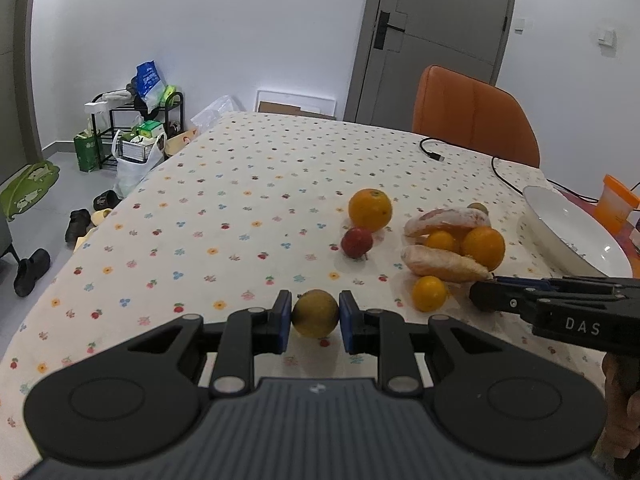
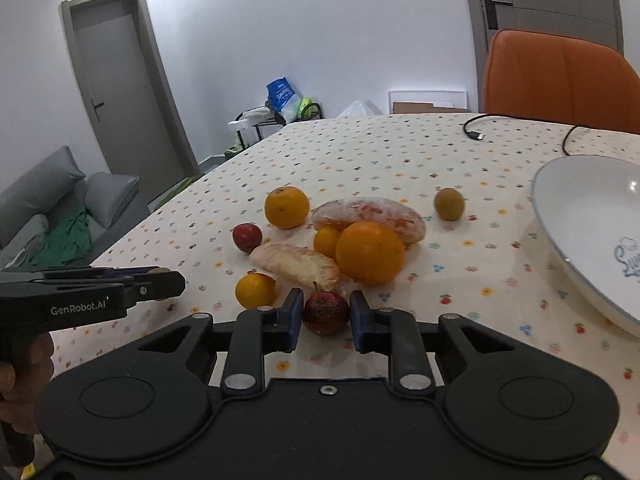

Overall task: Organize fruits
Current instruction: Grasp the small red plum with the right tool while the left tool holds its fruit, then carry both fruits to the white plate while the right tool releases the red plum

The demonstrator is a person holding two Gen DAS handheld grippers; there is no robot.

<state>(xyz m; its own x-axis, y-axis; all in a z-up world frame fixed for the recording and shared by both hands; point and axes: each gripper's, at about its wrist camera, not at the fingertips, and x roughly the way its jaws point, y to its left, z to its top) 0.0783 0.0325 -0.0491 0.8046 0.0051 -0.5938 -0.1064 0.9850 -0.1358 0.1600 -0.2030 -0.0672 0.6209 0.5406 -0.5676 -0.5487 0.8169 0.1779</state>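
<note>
Now | left hand-held gripper (image 1: 315, 314) clamps brown-green fruit (image 1: 315, 314) | right hand-held gripper (image 2: 326, 314) clamps red apple (image 2: 326, 314), underside hidden

Glossy bowl (image 2: 576, 216), cloth tablecloth (image 1: 240, 200)
</note>
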